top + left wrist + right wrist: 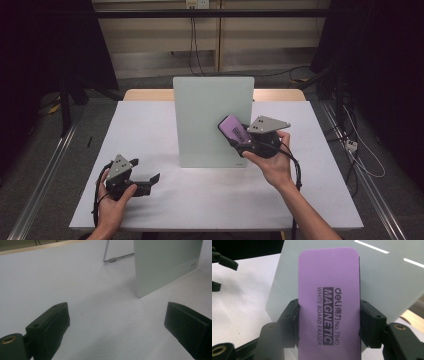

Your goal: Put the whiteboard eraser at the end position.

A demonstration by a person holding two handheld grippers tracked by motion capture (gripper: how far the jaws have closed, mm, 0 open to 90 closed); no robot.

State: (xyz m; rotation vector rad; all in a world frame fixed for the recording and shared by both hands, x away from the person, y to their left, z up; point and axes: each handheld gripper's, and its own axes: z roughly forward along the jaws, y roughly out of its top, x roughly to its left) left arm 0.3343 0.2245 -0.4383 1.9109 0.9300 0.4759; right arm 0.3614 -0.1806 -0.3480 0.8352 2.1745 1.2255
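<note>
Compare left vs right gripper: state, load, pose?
The right gripper is shut on the purple eraser; the left gripper stands open and holds nothing. In the high view the right gripper is raised in front of the whiteboard, while the left gripper sits low by the white table, off the board's lower left corner. Both have black jaws and a grey plate on top.

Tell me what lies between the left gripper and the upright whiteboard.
Nothing but bare white table: the left gripper view shows an empty stretch from the left gripper to the whiteboard.
</note>
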